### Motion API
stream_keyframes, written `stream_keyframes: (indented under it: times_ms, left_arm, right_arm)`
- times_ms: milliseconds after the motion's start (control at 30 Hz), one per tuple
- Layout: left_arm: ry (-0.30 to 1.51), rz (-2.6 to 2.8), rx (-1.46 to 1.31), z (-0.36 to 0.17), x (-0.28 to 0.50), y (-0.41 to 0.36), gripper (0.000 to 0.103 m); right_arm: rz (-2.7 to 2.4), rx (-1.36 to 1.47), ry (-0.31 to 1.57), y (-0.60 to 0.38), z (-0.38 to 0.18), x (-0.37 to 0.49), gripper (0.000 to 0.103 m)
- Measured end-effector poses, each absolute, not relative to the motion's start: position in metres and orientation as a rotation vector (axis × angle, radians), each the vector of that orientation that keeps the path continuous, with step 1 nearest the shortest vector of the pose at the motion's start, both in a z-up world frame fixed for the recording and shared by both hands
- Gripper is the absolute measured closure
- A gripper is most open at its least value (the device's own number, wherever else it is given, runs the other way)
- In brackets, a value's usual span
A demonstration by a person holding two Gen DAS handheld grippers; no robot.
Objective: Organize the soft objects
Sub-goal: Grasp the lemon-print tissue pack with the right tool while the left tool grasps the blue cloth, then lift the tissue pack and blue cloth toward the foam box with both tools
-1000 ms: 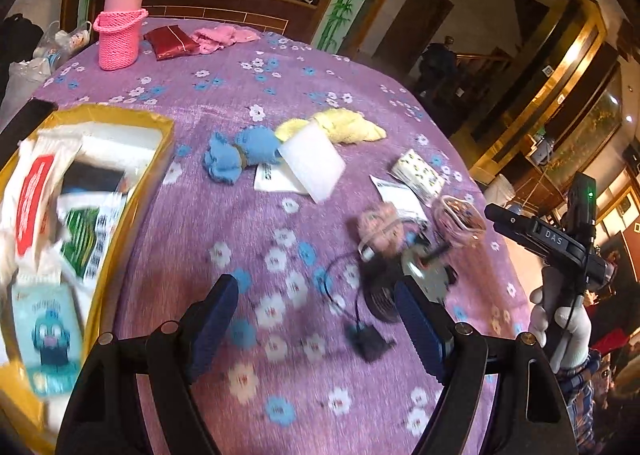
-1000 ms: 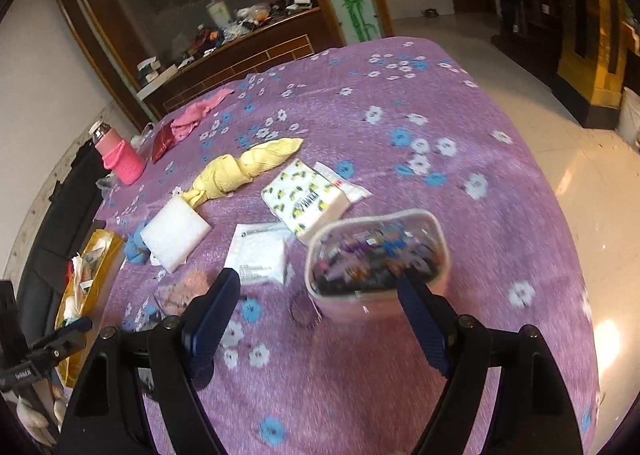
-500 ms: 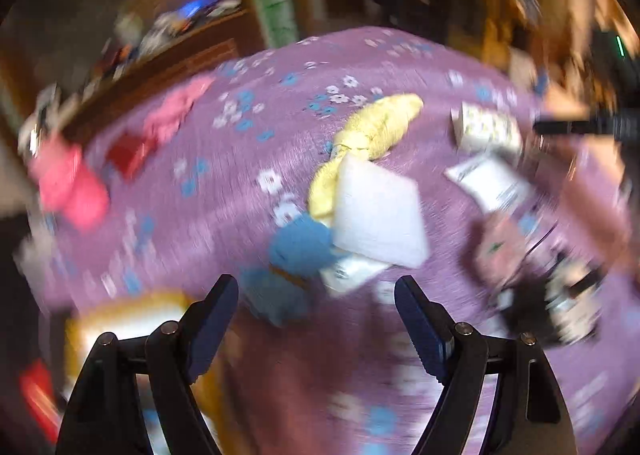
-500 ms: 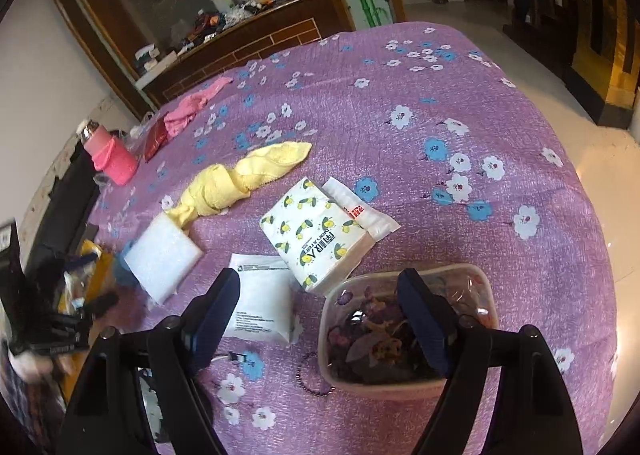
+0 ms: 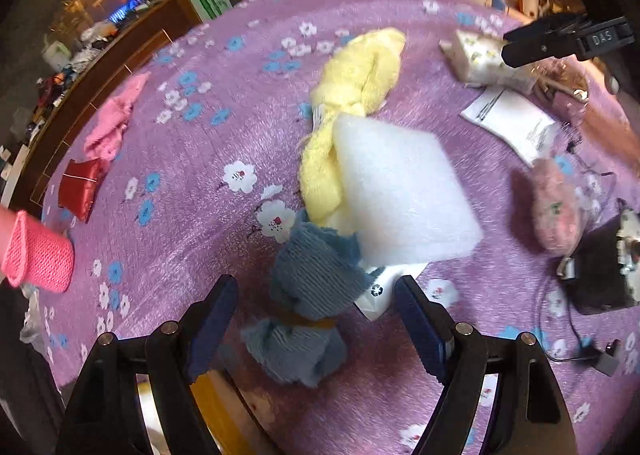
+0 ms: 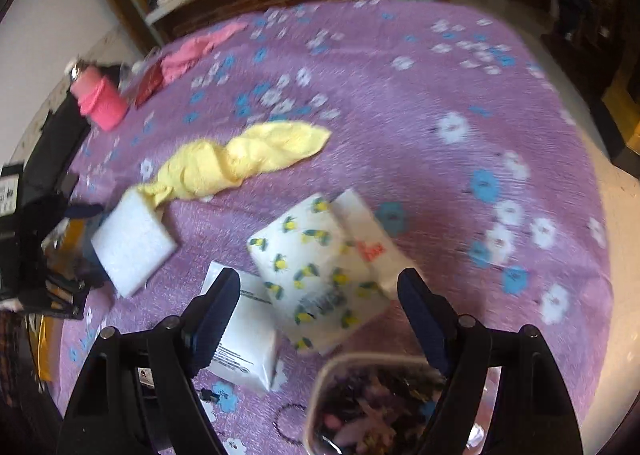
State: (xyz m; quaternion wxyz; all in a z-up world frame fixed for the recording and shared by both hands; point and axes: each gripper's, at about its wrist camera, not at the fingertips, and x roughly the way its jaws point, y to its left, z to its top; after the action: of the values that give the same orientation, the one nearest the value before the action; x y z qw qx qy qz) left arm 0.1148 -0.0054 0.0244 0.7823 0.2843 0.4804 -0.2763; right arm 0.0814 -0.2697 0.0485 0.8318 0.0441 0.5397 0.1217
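The left hand-held gripper (image 5: 316, 319) is seen with its jaws spread apart, nothing pressed between them, above a blue knitted cloth tied with a yellow band (image 5: 308, 295) that lies on the purple flowered cover of the counter (image 5: 192, 183). Just beyond that cloth, a white foam block (image 5: 404, 195) is laid partly over a twisted yellow towel (image 5: 352, 95). A fluffy pink pouch (image 5: 556, 211) is found to the right, apart from the block. The right hand-held gripper (image 6: 320, 311) is likewise held open and empty, over a white tissue pack printed with lemons (image 6: 316, 267); a clear plastic tub of small mixed items (image 6: 372, 407) is seen at the lower edge of its view.
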Motion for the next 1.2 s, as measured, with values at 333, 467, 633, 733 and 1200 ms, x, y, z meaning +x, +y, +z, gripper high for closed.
stream_keyframes:
  times_ms: [333,467,633,733,1200]
  left_arm:
    - [1.164,-0.607,0.513,0.015,0.143,-0.004,0.004]
    - [1.152,-0.589,0.513,0.016,0.139,-0.006,0.011]
    - [1.155,-0.615,0.433,0.021,0.131,-0.005,0.044]
    - [1.138,-0.607,0.41,0.025,0.125,-0.006,0.063]
    - [1.093,-0.565,0.296,0.044,0.087,0.014,0.072]
  right_arm:
    - [0.278,-0.09,1.203,-0.241,0.037,0.094,0.017]
    - [0.271,-0.105,1.208,-0.24,0.036,0.095,0.017]
    - [0.248,-0.124,1.211,-0.236,0.034,0.095,0.017]
    - [0.218,-0.136,1.203,-0.236,0.032,0.094,0.023]
    - [0.162,-0.049,1.108,-0.251,0.069,0.057,0.04]
